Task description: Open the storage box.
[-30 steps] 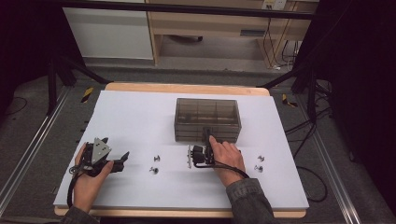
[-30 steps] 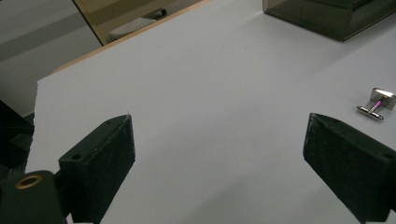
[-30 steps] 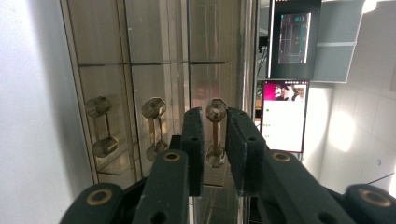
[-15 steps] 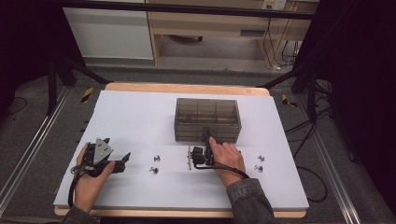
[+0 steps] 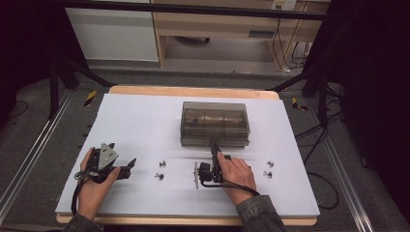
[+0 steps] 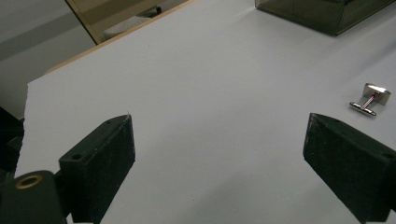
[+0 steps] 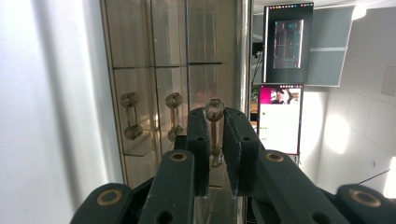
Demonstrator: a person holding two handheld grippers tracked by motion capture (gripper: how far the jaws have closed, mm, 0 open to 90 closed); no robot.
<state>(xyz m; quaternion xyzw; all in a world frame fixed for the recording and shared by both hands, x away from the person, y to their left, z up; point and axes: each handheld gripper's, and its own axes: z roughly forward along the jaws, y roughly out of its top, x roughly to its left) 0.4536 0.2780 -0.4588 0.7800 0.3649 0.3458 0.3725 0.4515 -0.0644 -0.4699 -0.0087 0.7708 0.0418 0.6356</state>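
Only the right hand has shifted since the earlier frame, drawing back a little toward the near edge of the board [image 5: 145, 121] with its gripper aimed at the box as before; the left hand has stayed put. At the far left the left gripper [image 5: 129, 168] rests on the board with its jaws spread wide and nothing between them. Just to its right lie two loose cufflinks [image 5: 163, 164], close together and apart from both grippers. Next comes the right gripper [image 5: 213, 145], lying low with its tip right at the front wall of the box [image 5: 215, 123]. Its jaws are nearly closed and pinch the held cufflink [image 7: 215, 109] by the stem, the faceted head poking out just past the fingertips. Through the smoky wall two similar shapes appear in the compartments, but I cannot tell whether they are cufflinks or reflections, nor whether the lid is open. Two more cufflinks [image 5: 270, 164] lie on the board right of that hand. The step in hand looks like getting the pinched cufflink into the box. To do it well, the squeeze should hold steady, since the stem is thin and could twist or slip between the pads. The tip should rise clear of the wall rather than push against it, as a light box may slide. Release should come only once the head sits over a free compartment.
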